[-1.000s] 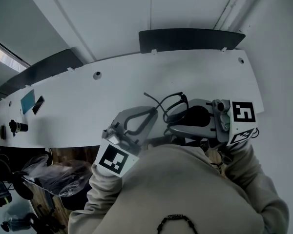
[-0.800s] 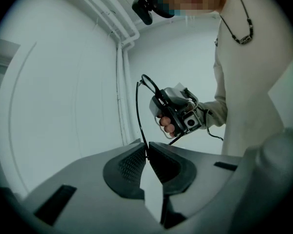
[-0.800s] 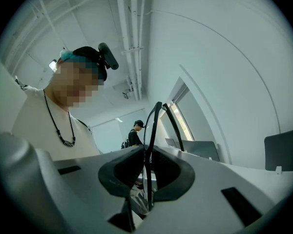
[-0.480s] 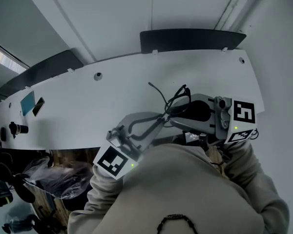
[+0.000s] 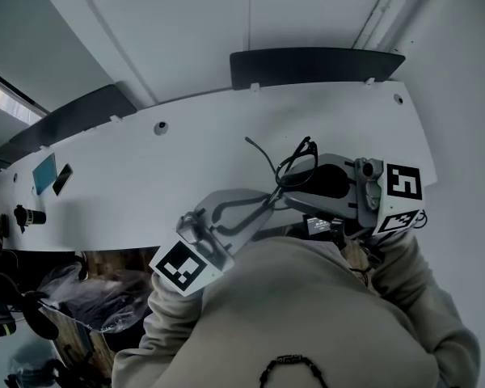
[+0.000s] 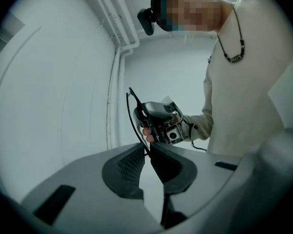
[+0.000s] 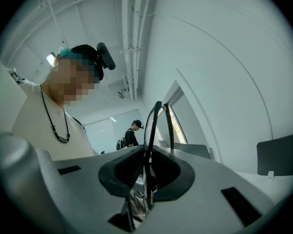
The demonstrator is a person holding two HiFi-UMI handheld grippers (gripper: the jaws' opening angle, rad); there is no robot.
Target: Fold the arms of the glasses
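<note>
the person holds the glasses (image 5: 297, 166) up in the air above the white surface (image 5: 145, 176), close to the chest, with one tool on each side of them.

the right tool (image 7: 147, 149) is pinching the glasses: in the right gripper view the dark front rim stands upright, edge-on, clamped between its two jaws, with the rest of the frame rising above them.

the left tool (image 6: 147, 151) comes in from the other side and points toward the right one. one thin arm (image 5: 259, 158) of the glasses curves down from its free tip and passes between the tips of the left jaws. those jaws have just been opening and now stand slightly spread, with the arm between them but no firm pinch on it. in the head view that arm sticks out and away from the lenses, not folded flat against them.

far off at the left end of the surface lie a teal card (image 5: 44, 170) and a dark flat device (image 5: 63, 176), just beside each other and well apart from the glasses.
</note>
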